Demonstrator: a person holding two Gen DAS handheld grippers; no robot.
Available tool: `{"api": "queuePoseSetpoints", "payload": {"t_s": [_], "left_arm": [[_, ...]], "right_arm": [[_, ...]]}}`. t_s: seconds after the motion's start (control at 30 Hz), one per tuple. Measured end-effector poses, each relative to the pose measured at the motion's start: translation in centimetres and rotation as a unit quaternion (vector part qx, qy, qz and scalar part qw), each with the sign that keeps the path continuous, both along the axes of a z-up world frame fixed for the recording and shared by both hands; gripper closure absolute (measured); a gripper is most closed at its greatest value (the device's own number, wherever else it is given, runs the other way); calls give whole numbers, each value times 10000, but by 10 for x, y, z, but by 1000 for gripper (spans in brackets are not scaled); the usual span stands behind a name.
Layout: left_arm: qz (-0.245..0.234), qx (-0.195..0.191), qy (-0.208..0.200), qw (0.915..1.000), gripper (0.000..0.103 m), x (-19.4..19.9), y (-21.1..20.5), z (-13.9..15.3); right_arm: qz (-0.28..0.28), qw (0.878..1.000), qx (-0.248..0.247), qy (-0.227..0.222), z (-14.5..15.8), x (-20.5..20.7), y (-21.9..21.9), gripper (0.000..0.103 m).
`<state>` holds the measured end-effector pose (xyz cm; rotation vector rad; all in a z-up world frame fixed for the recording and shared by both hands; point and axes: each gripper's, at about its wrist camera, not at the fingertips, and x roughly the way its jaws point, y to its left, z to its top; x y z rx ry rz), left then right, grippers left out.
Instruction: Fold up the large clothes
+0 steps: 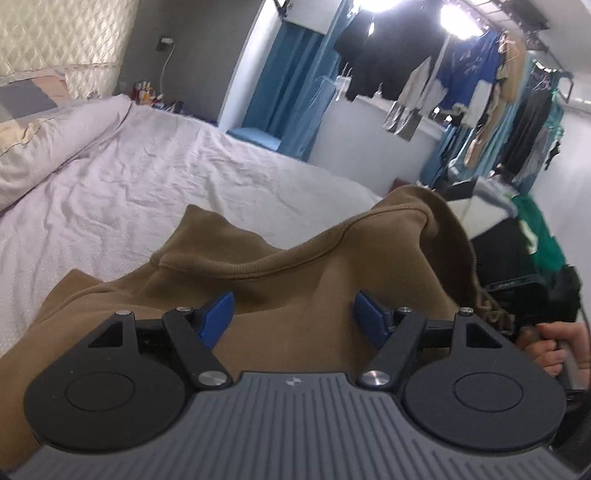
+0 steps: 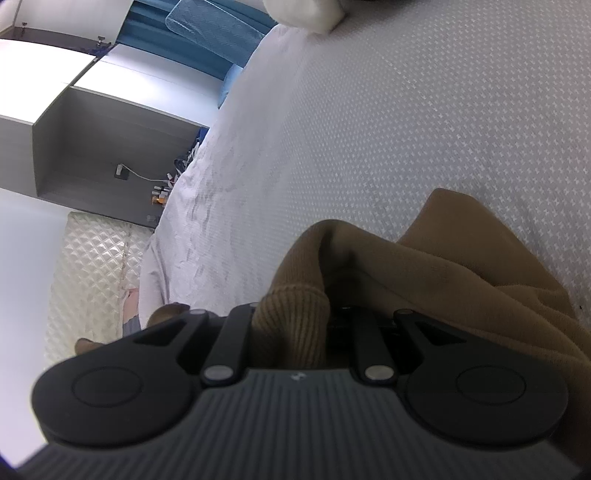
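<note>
Now left tongs (image 1: 293, 319) gape over brown sweatshirt (image 1: 295, 258); right tongs (image 2: 295, 321) clamp its cuff (image 2: 295, 317)

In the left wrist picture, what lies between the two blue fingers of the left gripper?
In the left wrist view, only the brown garment shows in the gap of the left gripper. Its blue fingers stand wide apart and do not pinch the cloth.

We are in a home bedroom: a wide bed (image 1: 177, 162) under a pale wrinkled sheet fills most of our view, with a pillow (image 1: 40, 147) and a quilted headboard (image 1: 62, 33) at its head end. Beyond the bed's far edge we see blue curtains (image 1: 291, 99), and clothes hanging on a rail (image 1: 476, 77) along the wall, under bright ceiling lights (image 1: 458, 16)
</note>
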<state>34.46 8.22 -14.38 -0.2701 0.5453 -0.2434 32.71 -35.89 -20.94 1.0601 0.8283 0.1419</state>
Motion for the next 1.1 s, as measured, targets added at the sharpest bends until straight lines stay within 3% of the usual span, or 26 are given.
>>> {"api": "queuePoseSetpoints", "payload": {"t_s": [0.3,0.37,0.43,0.5,0.57,0.67,0.77,0.9,1.03,1.1], "left_arm": [[43,319,135,9994,26,8,-10,-7],[67,310,155,9994,26,9,-9,-7],[77,299,156,9994,26,12,-7,-8],[100,306,152,9994,26,12,-8,-7],[118,316,151,9993,26,12,-8,-7],[148,296,111,9994,26,9,-9,-6],[173,300,73,9994,26,4,-8,-3],[199,248,53,9995,26,-2,-5,5],[158,332,-263,9990,27,-19,-6,20],[41,336,-435,9985,27,-29,-8,28]], "right_arm": [[15,9998,-117,-132,24,-30,-11,71],[-52,9997,-105,-196,28,-41,-17,52],[-273,9990,-206,-300,35,-56,-26,40],[-444,9973,-265,-517,44,-68,-33,38],[-468,9945,-632,-699,56,-78,-33,36],[-128,9856,-1307,-1062,72,-85,-12,36],[286,9762,-1620,-1414,80,-85,14,36],[932,9513,-2223,-1922,87,-83,60,37],[1519,9247,-2750,-2148,83,-82,98,37],[1687,9177,-2848,-2197,81,-84,109,38]]}}
